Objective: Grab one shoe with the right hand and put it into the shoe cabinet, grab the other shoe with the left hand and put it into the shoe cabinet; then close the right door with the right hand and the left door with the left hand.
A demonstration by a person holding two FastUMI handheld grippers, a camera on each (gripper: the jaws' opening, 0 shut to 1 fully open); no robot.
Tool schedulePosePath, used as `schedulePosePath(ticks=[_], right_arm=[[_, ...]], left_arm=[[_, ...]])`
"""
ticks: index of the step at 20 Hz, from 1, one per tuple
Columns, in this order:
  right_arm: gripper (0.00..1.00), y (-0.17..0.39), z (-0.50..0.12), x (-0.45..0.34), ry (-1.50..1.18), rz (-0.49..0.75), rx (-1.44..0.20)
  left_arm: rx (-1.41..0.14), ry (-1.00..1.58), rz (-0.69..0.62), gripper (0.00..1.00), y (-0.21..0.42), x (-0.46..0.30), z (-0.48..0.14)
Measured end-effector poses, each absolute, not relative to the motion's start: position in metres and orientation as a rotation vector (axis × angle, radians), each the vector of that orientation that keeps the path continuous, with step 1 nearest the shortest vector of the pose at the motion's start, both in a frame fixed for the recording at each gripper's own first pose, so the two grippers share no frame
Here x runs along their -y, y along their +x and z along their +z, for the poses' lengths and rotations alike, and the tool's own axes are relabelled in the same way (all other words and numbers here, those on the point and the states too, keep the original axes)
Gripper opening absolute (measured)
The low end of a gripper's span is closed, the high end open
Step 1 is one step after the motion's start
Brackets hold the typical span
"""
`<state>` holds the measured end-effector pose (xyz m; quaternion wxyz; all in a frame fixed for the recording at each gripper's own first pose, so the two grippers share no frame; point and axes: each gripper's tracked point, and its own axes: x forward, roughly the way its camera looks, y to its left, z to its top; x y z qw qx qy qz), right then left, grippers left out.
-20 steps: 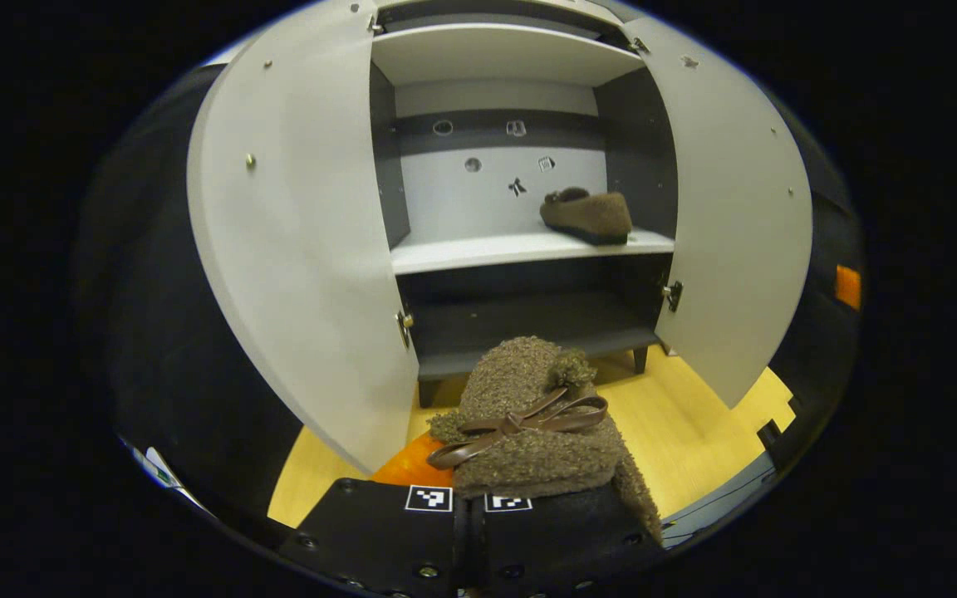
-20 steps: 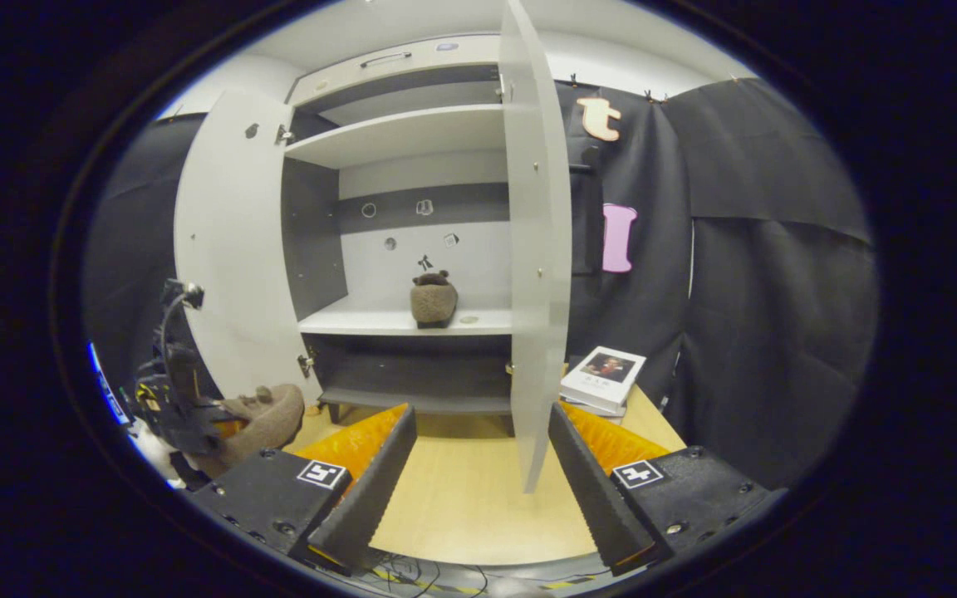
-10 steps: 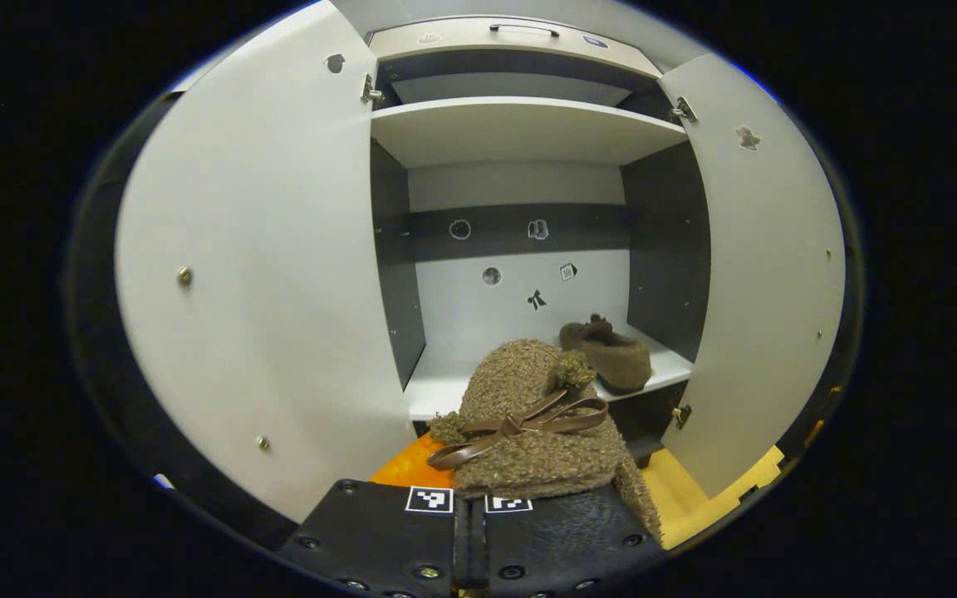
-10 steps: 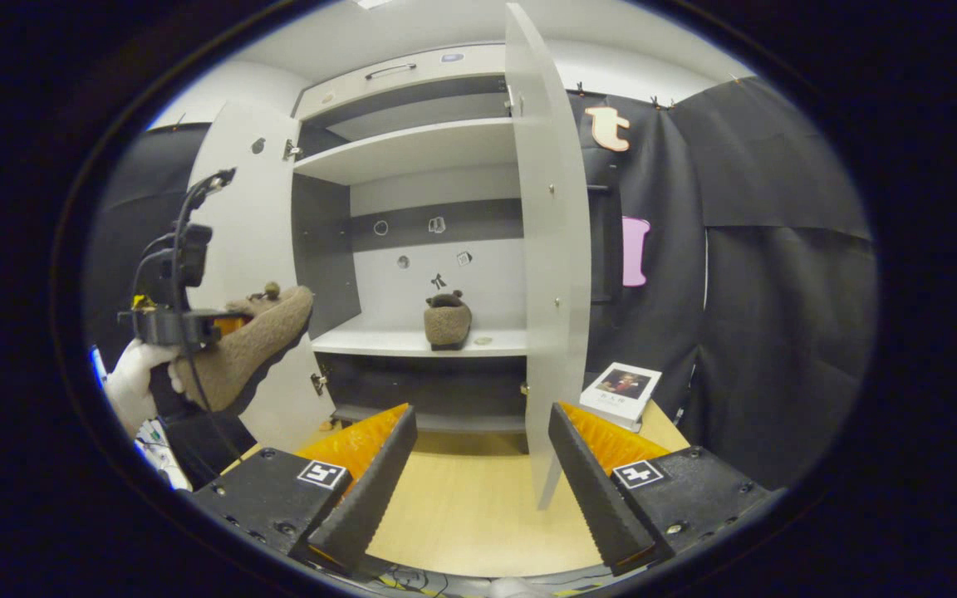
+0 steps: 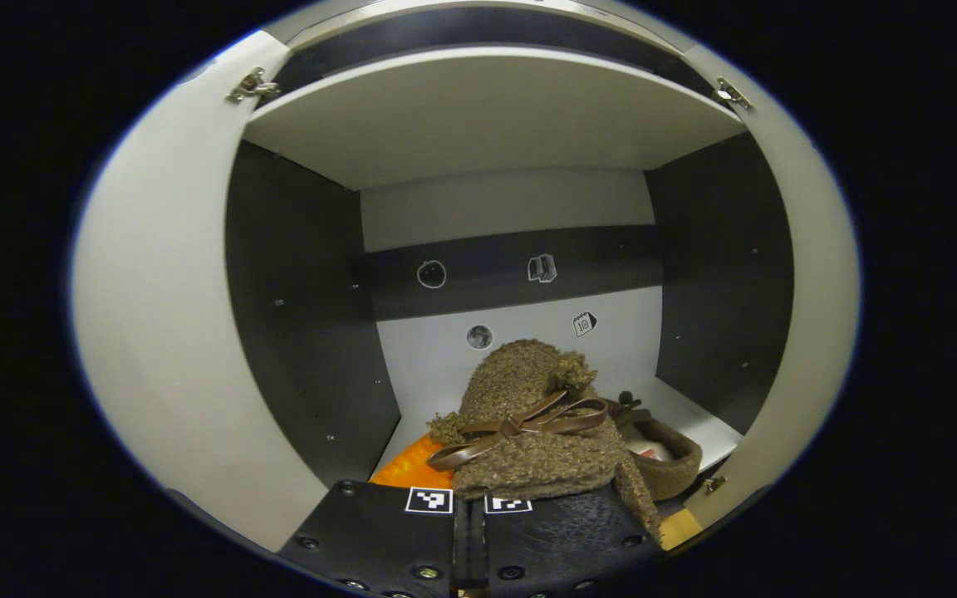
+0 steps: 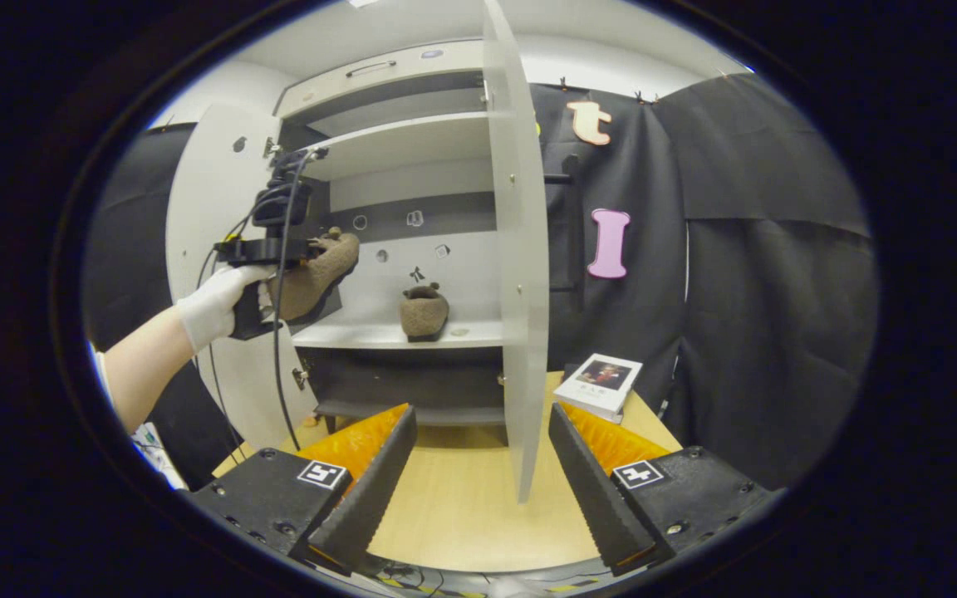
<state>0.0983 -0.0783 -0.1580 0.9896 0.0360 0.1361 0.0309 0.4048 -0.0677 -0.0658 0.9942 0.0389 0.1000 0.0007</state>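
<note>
The left gripper [image 5: 468, 507] is clamped on the second fuzzy brown shoe [image 5: 528, 432], gripped at the heel with the bow facing up, and carries it at the mouth of the shoe cabinet [image 5: 478, 116], above the front of the middle shelf [image 6: 395, 334]. The first shoe [image 5: 661, 457] already sits on that shelf, toward its right end and just beside the carried one. To do this well, I'd judge the shoe should go down on the bare left part of the shelf, sole flat, kept off the first shoe, and only then be let go. The left door [image 5: 154, 332] stands open close by, so the hand should back straight out. The right gripper [image 6: 483, 473] waits over the desk [image 6: 462, 507], fingers apart and empty, in front of the right door's [image 6: 520, 274] edge.
</note>
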Motion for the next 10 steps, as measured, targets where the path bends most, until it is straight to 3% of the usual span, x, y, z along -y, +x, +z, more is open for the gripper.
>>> schedulePosePath(ticks=[10], right_arm=[[1.00, 0.088, -0.172, 0.111, 0.068, -0.042, -0.331]], left_arm=[[-0.481, 0.086, 0.023, 0.09, 0.504, 0.065, -0.183]])
